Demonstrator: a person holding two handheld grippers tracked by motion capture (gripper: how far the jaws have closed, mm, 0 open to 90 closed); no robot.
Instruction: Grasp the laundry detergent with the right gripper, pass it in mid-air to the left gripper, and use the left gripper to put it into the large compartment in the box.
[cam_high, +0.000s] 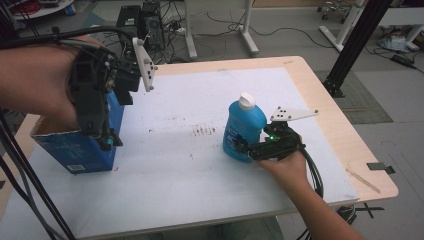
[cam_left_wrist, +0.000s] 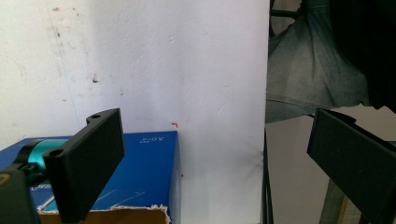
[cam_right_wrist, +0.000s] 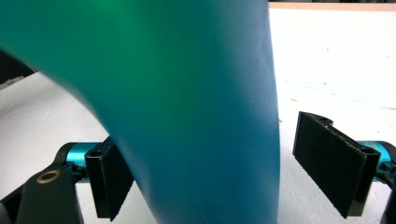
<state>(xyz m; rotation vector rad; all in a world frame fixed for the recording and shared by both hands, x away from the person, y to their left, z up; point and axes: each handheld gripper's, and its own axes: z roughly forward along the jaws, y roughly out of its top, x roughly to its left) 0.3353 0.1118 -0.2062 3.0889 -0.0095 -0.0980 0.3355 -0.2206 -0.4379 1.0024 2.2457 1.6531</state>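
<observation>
A blue bottle with a white cap stands upright on the white mat, right of centre. My right gripper is low at its base, open, one jaw on each side. In the right gripper view the bottle rises between the jaws; the right jaw stands clear of it, and the left jaw sits close against its side. My left gripper hangs open, pointing down over an open blue cardboard box at the table's left. In the left gripper view the box lies below the wide-apart jaws of that gripper.
The white mat covers most of a wooden table. Reddish smudges mark the mat's middle. Computer towers and cables are on the floor behind. A black frame post rises at the right. Cables trail from both grippers.
</observation>
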